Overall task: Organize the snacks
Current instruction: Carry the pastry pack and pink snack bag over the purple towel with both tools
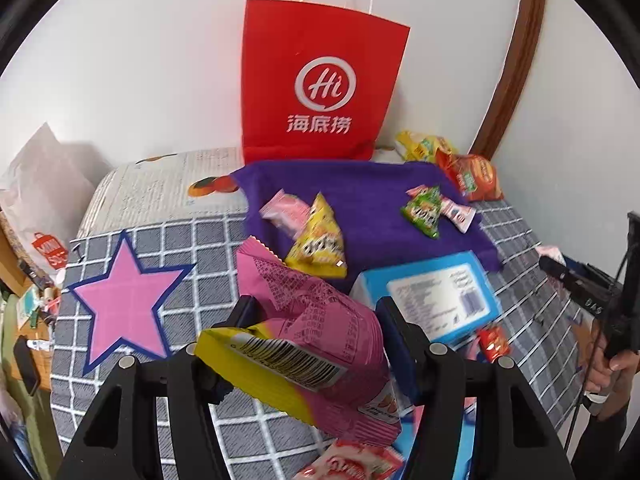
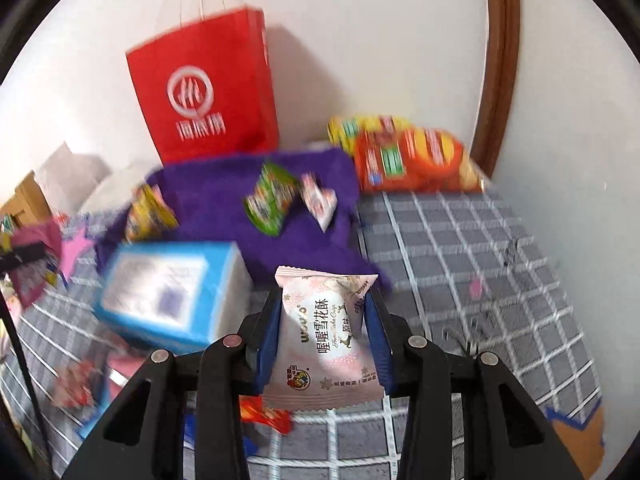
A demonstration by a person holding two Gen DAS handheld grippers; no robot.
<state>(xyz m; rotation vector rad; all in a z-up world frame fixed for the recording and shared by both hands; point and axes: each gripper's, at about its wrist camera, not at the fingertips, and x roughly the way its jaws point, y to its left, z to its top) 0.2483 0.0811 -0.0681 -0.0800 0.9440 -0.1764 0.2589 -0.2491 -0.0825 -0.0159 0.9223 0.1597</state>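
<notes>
I hold both grippers tilted steeply down over the bed, each one pointing toward the far wall where the red paper bag [image 1: 320, 80] stands upright.

My left gripper [image 1: 316, 312] is clamped on a pink and yellow snack packet [image 1: 312, 340]. The packet sits between the two fingers, raised off the checked blanket [image 1: 180, 240]. Its long axis runs on a slant: the crimped pink end points up and away to the left, and the yellow end with the barcode lies near my left finger. The side with the small print faces up.

My right gripper [image 2: 324, 304] is clamped on a small pale pink wrapped cake [image 2: 324, 340]. Its long axis runs along the fingers, so one crimped end points forward past the fingertips and the other back toward my hand. The printed face is up, with the lettering running lengthwise.

Beyond both grippers a purple cloth [image 1: 380, 200] lies on the blanket in front of the bag. On it rest a yellow triangular packet [image 1: 320, 240], a green triangular packet [image 1: 424, 208] and small pink sweets. A blue box [image 1: 432, 296] lies flat just this side of the cloth, between my two grippers. Orange and yellow packets [image 2: 408, 152] are heaped in the far right corner against the wall. A pink star [image 1: 124, 296] is on the blanket to the left.
</notes>
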